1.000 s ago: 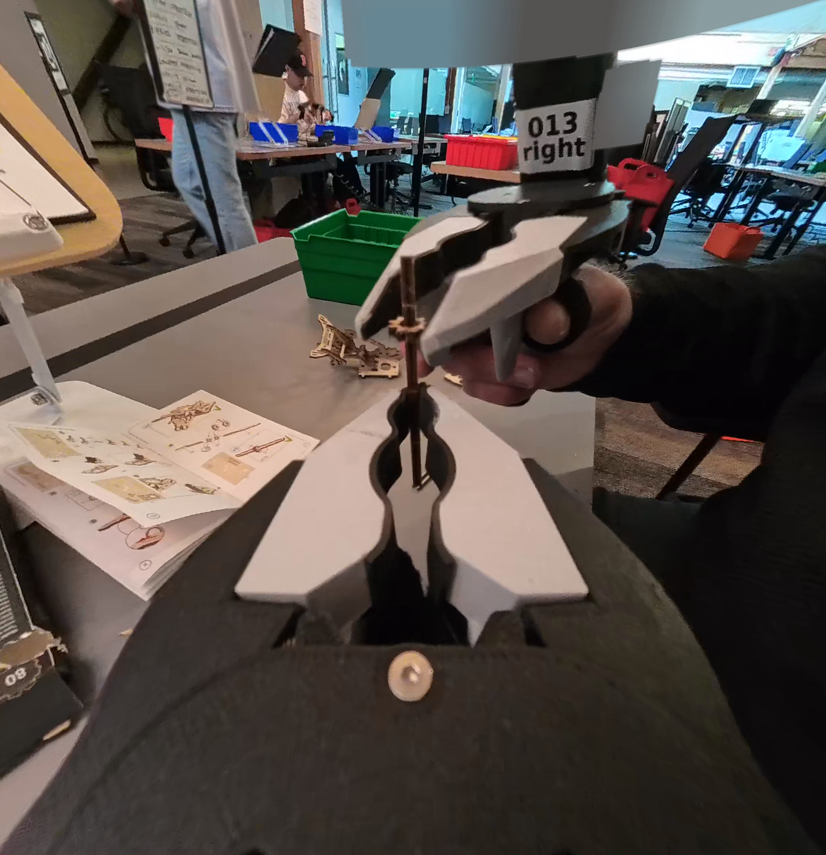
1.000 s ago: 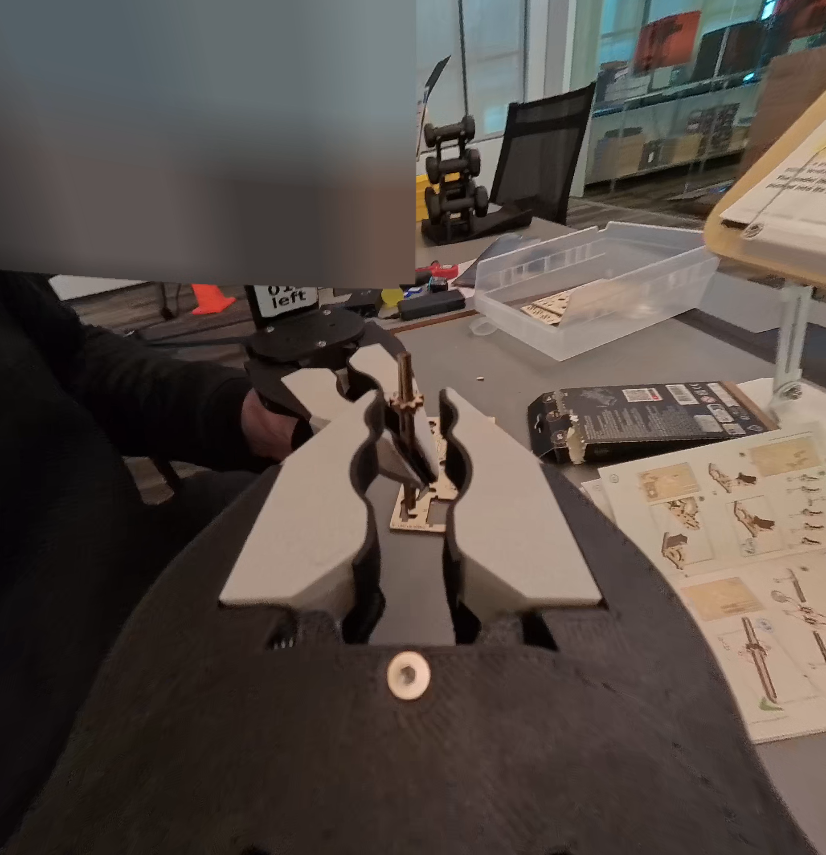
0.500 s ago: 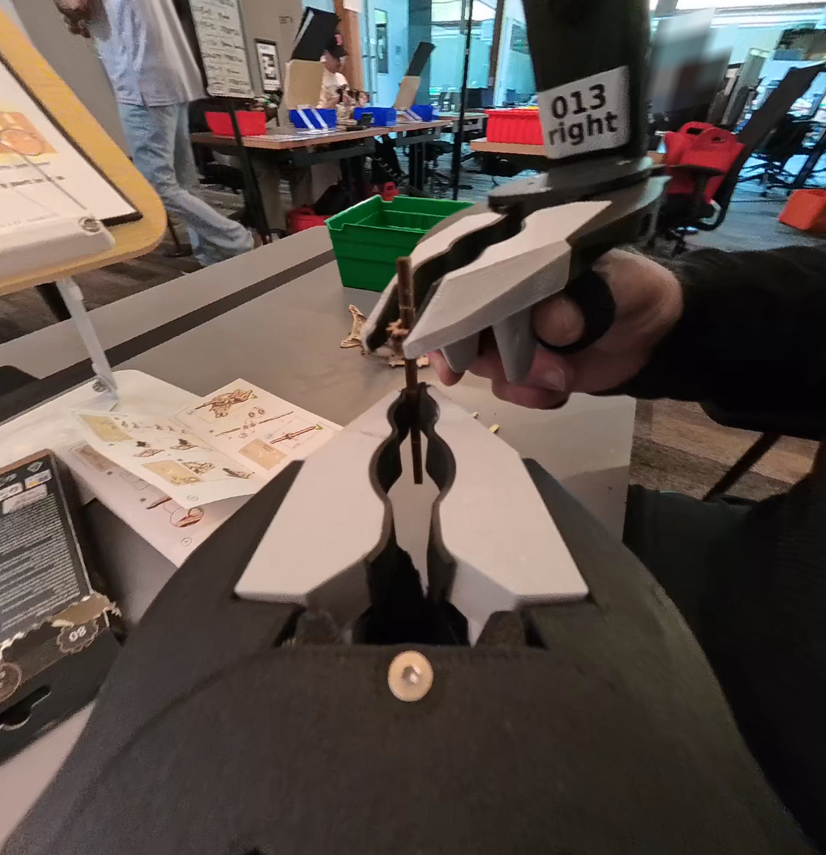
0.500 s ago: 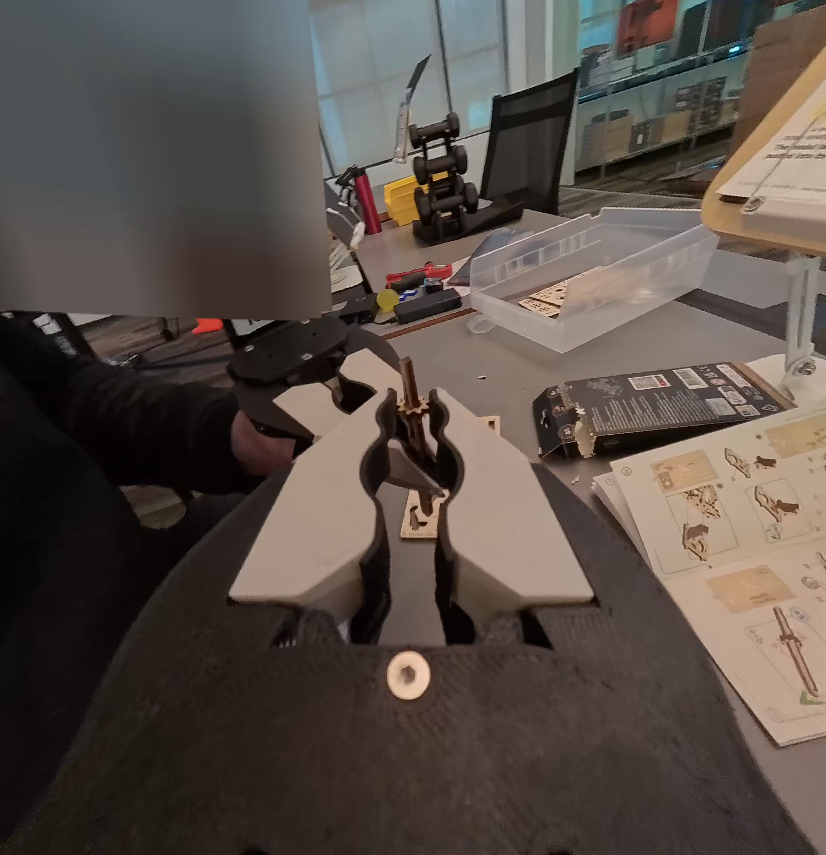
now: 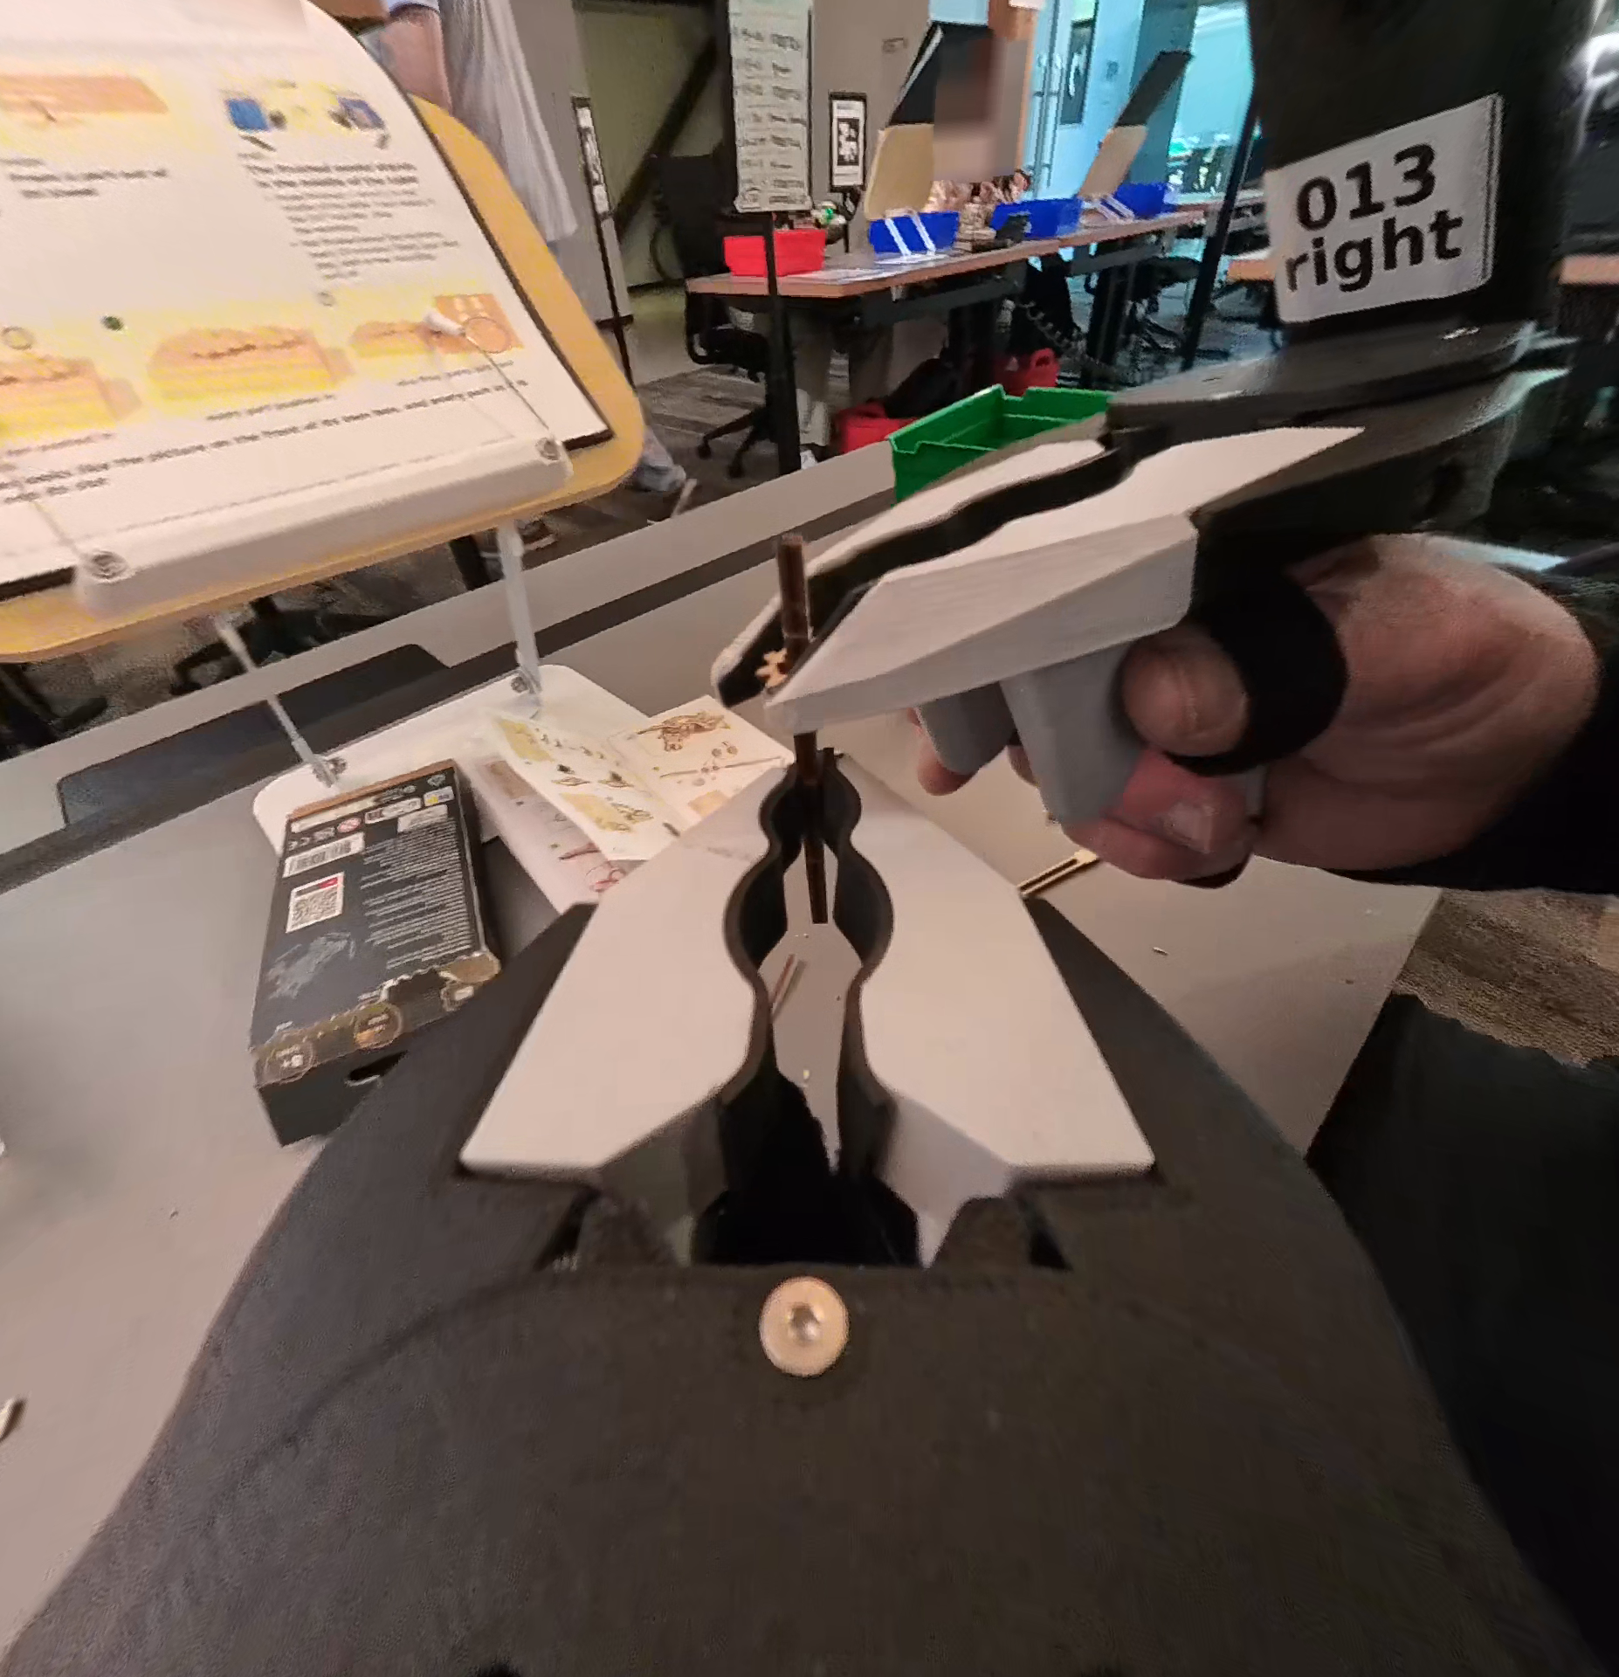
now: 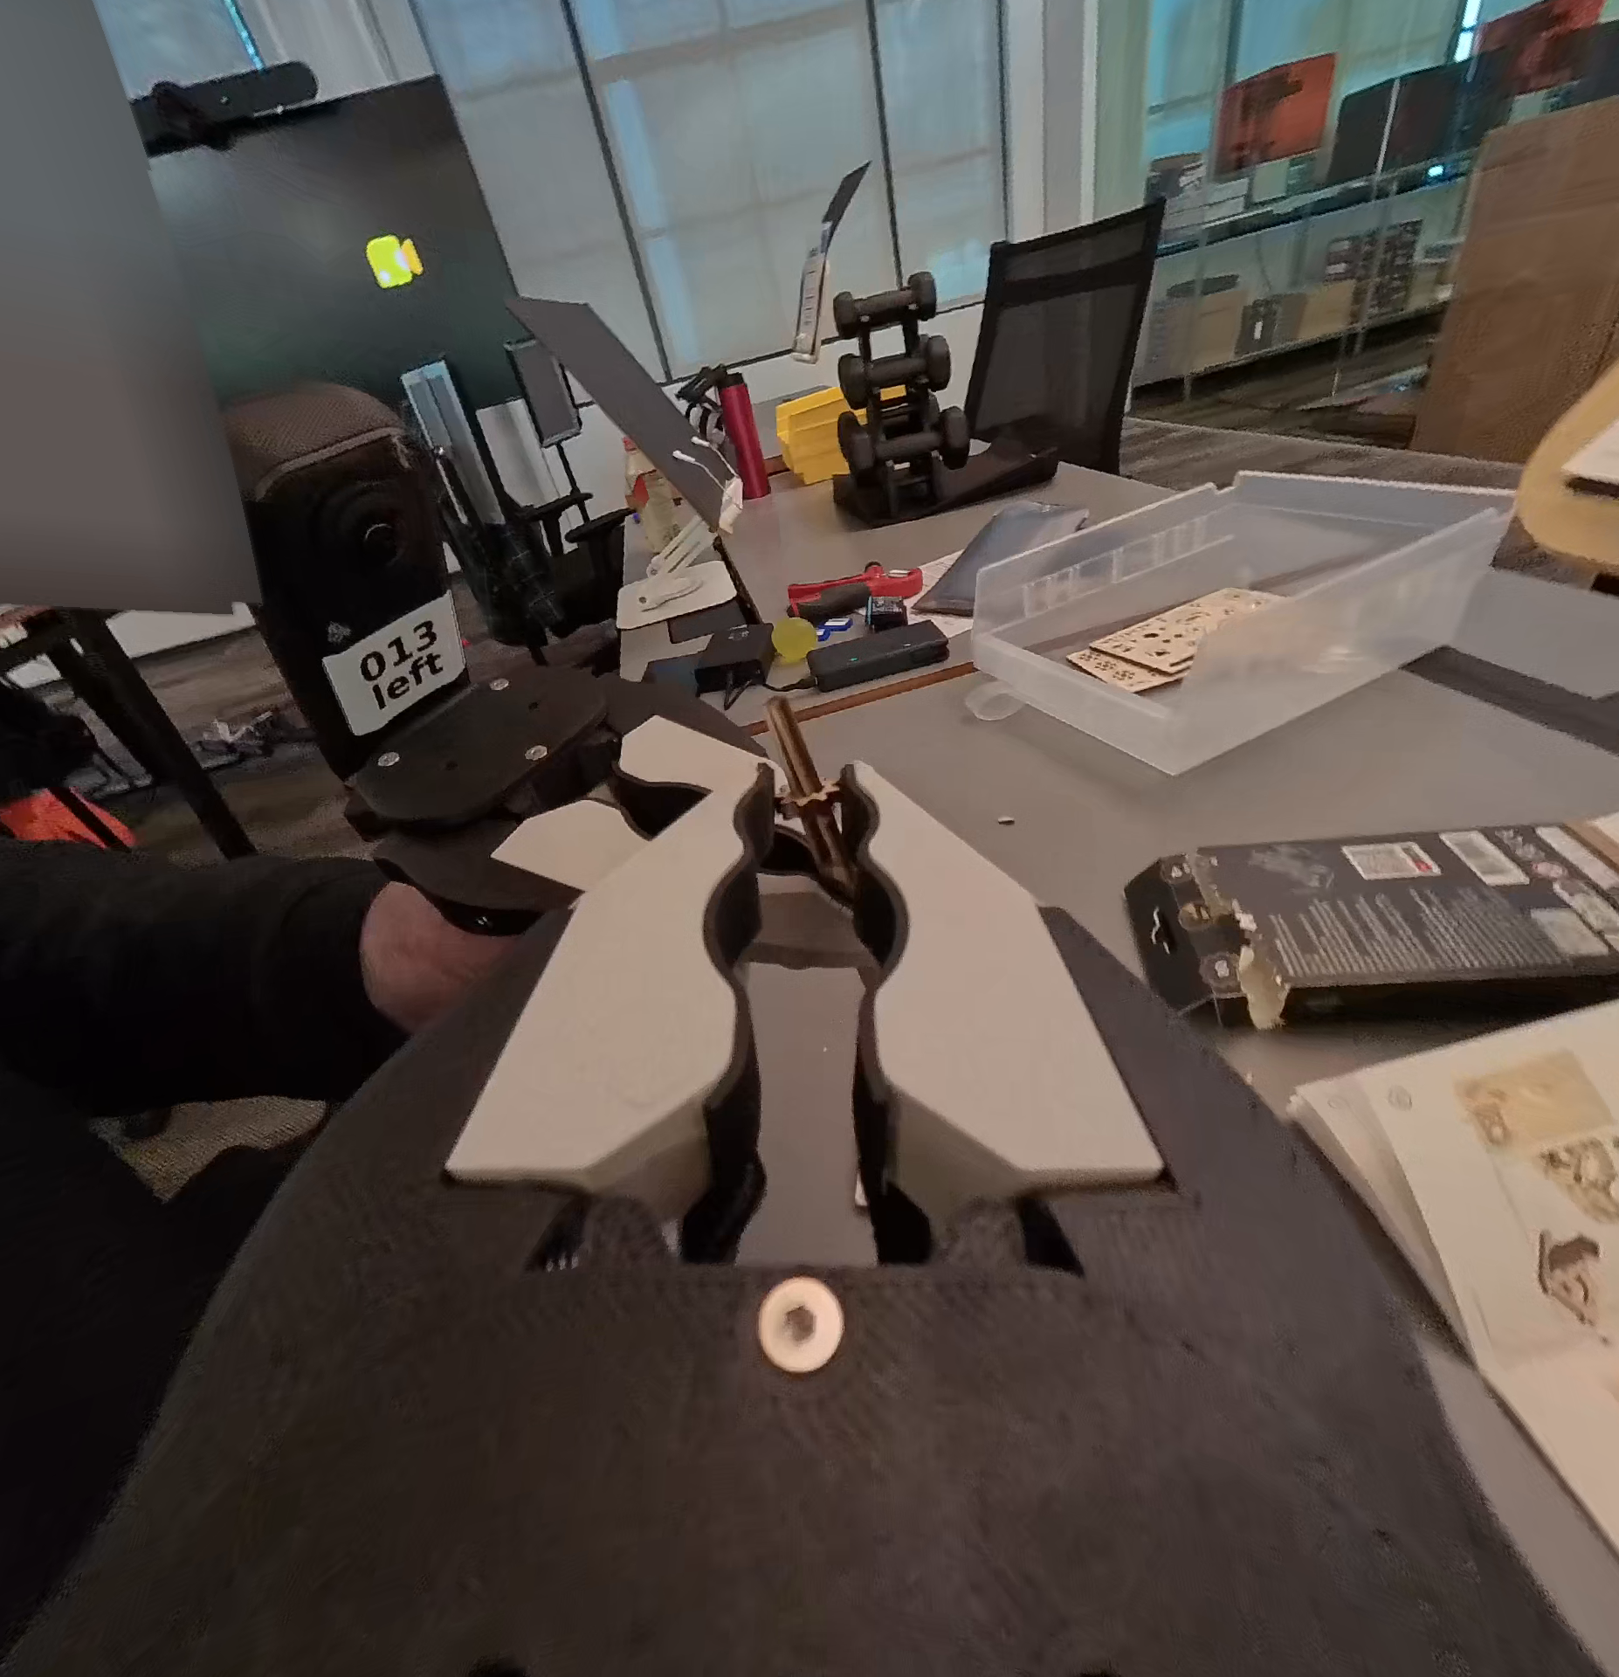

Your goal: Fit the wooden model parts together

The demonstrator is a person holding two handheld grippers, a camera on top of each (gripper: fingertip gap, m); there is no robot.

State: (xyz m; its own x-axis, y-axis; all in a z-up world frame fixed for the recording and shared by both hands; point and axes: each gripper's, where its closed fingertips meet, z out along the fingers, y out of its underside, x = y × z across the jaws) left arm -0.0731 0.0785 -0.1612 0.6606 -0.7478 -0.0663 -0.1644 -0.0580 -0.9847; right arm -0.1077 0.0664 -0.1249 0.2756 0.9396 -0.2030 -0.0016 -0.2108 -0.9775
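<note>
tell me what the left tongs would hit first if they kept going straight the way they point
Probably the right tongs: they sit just ahead and slightly above, gripping the same wooden rod the left tongs hold. Beyond lie the instruction booklet and table; depth is unclear.

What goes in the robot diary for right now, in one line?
left claw: shut on wooden rod | right claw: shut on small gear | gear threaded on rod | held above table

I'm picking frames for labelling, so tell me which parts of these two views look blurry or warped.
Left wrist view: instruction board soft and smeared, black box slightly blurred, wooden rod sharp. Right wrist view: instruction booklet smeared at the edge, window frames bow from the wide lens.
</note>
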